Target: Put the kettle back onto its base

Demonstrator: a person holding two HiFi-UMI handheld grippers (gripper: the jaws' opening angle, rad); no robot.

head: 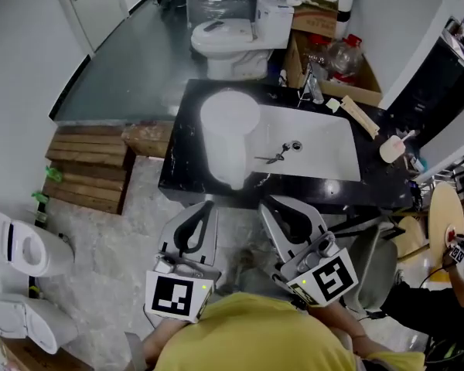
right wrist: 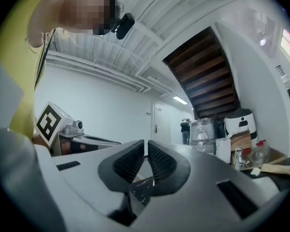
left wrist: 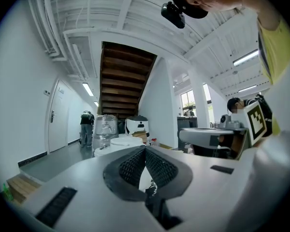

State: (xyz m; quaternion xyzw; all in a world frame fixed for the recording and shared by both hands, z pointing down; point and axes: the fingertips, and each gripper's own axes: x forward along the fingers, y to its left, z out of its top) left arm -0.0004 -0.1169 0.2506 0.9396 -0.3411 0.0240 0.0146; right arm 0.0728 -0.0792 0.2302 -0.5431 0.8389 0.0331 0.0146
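The white kettle (head: 230, 134), blurred, stands upright on the black counter (head: 182, 168), at 9 o'clock from the white basin (head: 325, 147).

Countertop (head: 182, 172) glossy black stone; kettle (head: 230, 141) smooth white plastic; pallet (head: 85, 168) rough wood

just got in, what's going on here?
A person holds the left gripper and right gripper in front of a black counter. Both are closed and empty. A blurry white cylinder, likely the kettle, stands on the counter at the left end of the sink, untouched. I can't make out its base.
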